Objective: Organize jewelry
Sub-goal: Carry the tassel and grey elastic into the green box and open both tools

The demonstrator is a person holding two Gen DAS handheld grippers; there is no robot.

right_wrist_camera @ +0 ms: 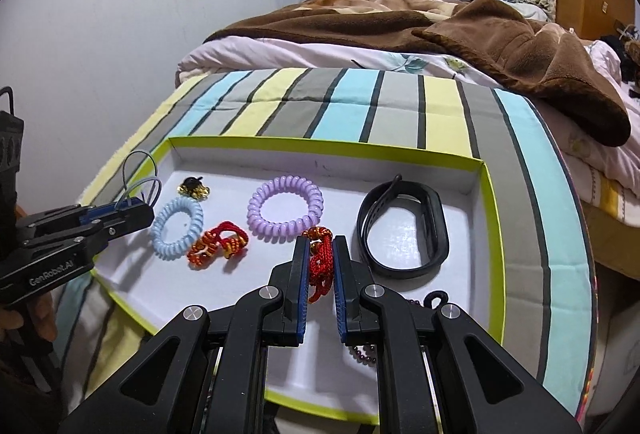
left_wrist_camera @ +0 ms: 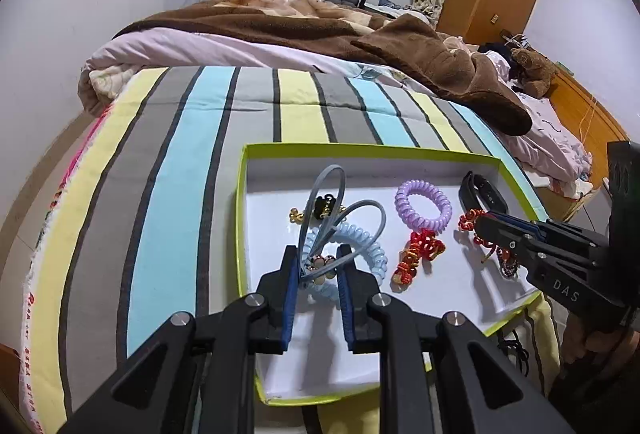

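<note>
A white tray with a lime-green rim [left_wrist_camera: 360, 147] [right_wrist_camera: 320, 141] lies on the striped bedcover. My left gripper [left_wrist_camera: 318, 258] [right_wrist_camera: 136, 211] is shut on a grey looped band [left_wrist_camera: 332, 193] [right_wrist_camera: 140, 169] with beads, held over the tray's left side above a light blue spiral hair tie [left_wrist_camera: 366, 246] [right_wrist_camera: 176, 230]. My right gripper [right_wrist_camera: 320, 244] [left_wrist_camera: 484, 222] is shut on a red braided cord bracelet [right_wrist_camera: 320, 266] [left_wrist_camera: 470, 222] over the tray's right half. On the tray floor lie a purple spiral tie [right_wrist_camera: 286, 207] [left_wrist_camera: 422, 205], a black wristband [right_wrist_camera: 404, 230] [left_wrist_camera: 482, 193] and a red-and-gold knotted ornament [right_wrist_camera: 218, 244] [left_wrist_camera: 416, 258].
A small gold-and-black piece [right_wrist_camera: 194, 187] [left_wrist_camera: 320, 209] sits at the tray's back left. Dark beads [right_wrist_camera: 362, 350] lie under my right gripper. A brown blanket [left_wrist_camera: 440, 65] is heaped on the bed behind. A person's hand [right_wrist_camera: 36, 318] holds the left gripper.
</note>
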